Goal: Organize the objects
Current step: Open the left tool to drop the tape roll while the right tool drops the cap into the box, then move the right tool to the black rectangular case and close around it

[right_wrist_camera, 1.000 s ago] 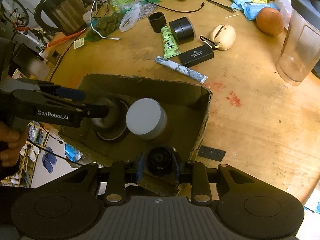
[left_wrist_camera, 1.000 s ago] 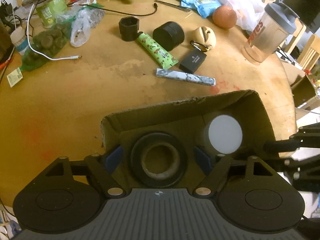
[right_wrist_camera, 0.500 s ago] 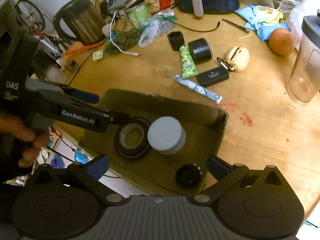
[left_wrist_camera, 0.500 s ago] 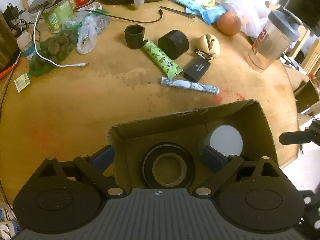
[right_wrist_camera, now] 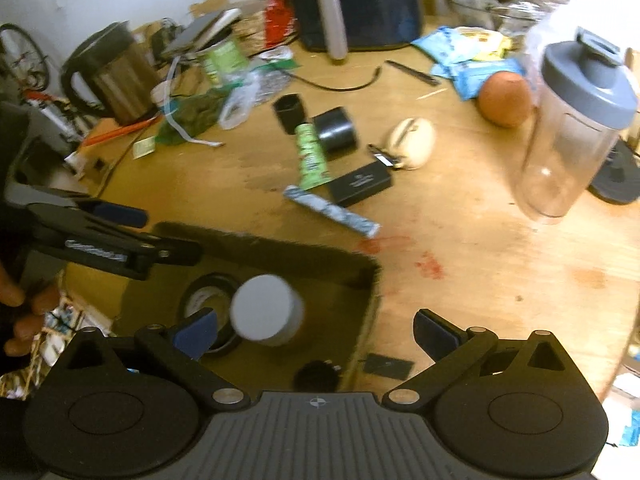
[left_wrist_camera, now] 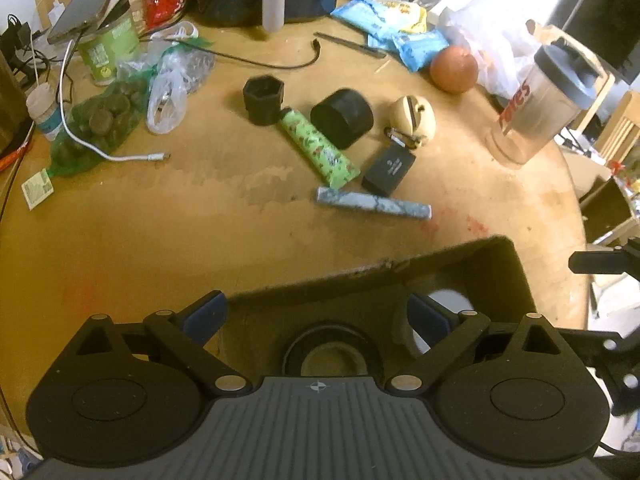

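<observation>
A brown cardboard box (left_wrist_camera: 400, 268) (right_wrist_camera: 280, 246) sits at the table's near edge. Inside lie a black tape roll (left_wrist_camera: 326, 350) (right_wrist_camera: 204, 296), a white-lidded jar (left_wrist_camera: 450, 300) (right_wrist_camera: 266, 308) and a small black knob (right_wrist_camera: 316, 376). My left gripper (left_wrist_camera: 316, 316) hangs open over the tape roll, pads well clear of it. My right gripper (right_wrist_camera: 316, 332) is open above the box's right end, with nothing held. Beyond the box lie a green tube (left_wrist_camera: 316, 148), a black cylinder (left_wrist_camera: 342, 118), a black hexagonal cup (left_wrist_camera: 264, 100), a small black case (left_wrist_camera: 390, 166) and a marbled bar (left_wrist_camera: 374, 208).
A cream pouch with a carabiner (left_wrist_camera: 414, 118), an orange (left_wrist_camera: 454, 68) and a clear shaker bottle (right_wrist_camera: 572, 132) stand to the right. Bags, cables and a green can (left_wrist_camera: 110, 52) crowd the back left, beside a kettle (right_wrist_camera: 116, 76). A dark appliance (right_wrist_camera: 352, 0) stands at the back.
My right gripper opened, dropped the small black knob into the box and lifted. My left gripper spread wider around the tape roll and drew back a little.
</observation>
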A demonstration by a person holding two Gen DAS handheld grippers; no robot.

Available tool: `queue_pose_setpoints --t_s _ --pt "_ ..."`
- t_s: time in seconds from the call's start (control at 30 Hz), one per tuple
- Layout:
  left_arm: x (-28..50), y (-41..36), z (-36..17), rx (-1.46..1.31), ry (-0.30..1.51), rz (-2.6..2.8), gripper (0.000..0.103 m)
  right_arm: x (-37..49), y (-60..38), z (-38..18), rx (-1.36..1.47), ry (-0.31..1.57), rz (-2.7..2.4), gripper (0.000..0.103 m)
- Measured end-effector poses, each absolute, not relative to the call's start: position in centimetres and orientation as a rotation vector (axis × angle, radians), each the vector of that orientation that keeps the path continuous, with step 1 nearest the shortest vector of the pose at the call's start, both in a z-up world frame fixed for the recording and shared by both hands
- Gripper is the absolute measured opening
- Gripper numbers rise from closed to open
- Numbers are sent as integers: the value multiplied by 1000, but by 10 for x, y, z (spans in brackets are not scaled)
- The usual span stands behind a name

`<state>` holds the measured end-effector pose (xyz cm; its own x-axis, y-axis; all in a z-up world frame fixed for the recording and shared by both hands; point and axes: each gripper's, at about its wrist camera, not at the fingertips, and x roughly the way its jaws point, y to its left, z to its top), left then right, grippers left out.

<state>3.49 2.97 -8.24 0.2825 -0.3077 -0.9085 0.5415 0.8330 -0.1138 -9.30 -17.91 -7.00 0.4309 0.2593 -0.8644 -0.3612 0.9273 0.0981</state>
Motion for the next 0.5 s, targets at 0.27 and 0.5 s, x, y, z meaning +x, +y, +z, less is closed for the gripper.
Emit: queue_pose_setpoints --t_s 0.27,0.5 --pt "42 29 -77 218 1113 -576 99 -77 -189 -70 -108 1052 290 103" --pt "49 29 -75 211 1089 -574 99 -64 -191 -69 -120 1043 249 103"
